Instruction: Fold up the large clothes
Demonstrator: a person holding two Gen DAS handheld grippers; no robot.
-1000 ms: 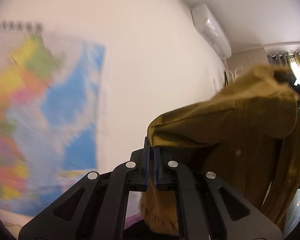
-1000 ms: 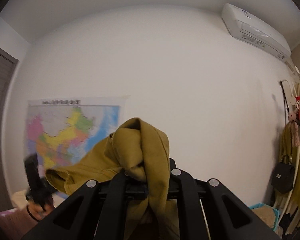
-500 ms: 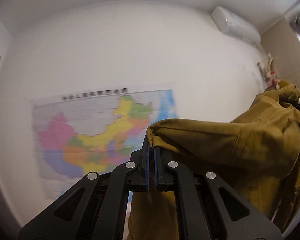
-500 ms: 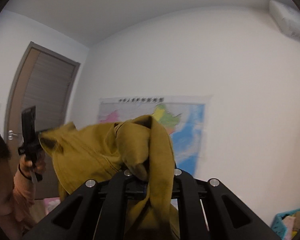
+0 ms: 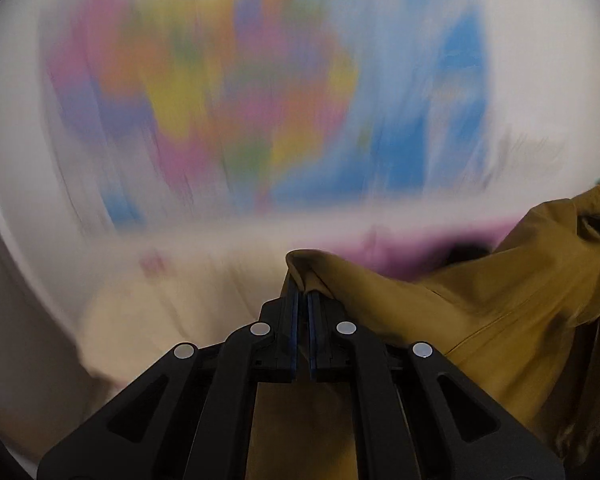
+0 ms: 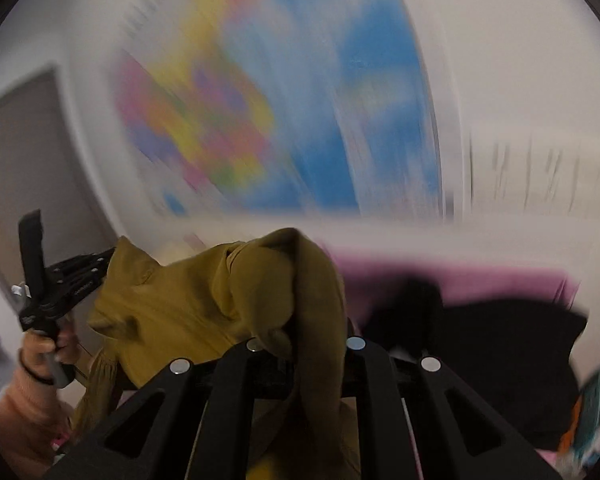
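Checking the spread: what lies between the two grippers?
Only the mustard garment, stretched from the left gripper to the right gripper, in the right wrist view.

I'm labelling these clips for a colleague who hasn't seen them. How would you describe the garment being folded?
Below the blurred colourful wall map, the mustard-yellow garment hangs stretched between the left gripper and the right gripper, both pinching it. Unlike the black clothing on the pink surface behind, it is ochre and held in the air.
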